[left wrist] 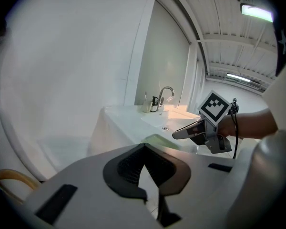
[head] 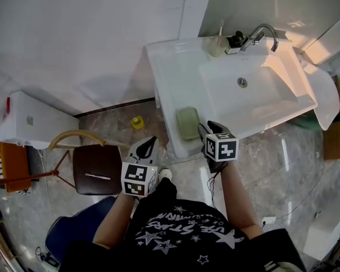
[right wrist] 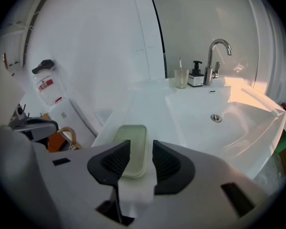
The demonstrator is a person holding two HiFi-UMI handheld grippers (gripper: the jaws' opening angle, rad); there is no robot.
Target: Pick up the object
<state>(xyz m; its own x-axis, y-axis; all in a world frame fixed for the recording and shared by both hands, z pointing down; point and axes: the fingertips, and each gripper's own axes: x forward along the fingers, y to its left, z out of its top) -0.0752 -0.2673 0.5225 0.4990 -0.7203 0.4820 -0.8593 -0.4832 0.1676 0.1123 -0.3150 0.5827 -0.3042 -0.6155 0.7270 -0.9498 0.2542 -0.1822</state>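
Note:
A pale green rectangular tray (head: 188,123) lies flat on the front left corner of the white sink counter (head: 167,78). My right gripper (head: 204,130) hovers just right of it, pointing down at the counter. In the right gripper view the tray (right wrist: 131,148) sits under the jaws, its right edge in the gap of my right gripper (right wrist: 141,148); the pads stand apart and do not press it. My left gripper (head: 151,143) hangs over the floor left of the counter with its tips together and nothing in it. The left gripper view shows my left gripper (left wrist: 144,149) and the tray (left wrist: 158,140) beyond.
A faucet (head: 262,35), a dark bottle (head: 236,39) and a cup with a toothbrush (head: 217,45) stand at the back of the basin (head: 255,89). A brown stool (head: 96,169) and a white appliance (head: 28,120) stand on the floor at left, a small yellow object (head: 137,122) by the counter's foot.

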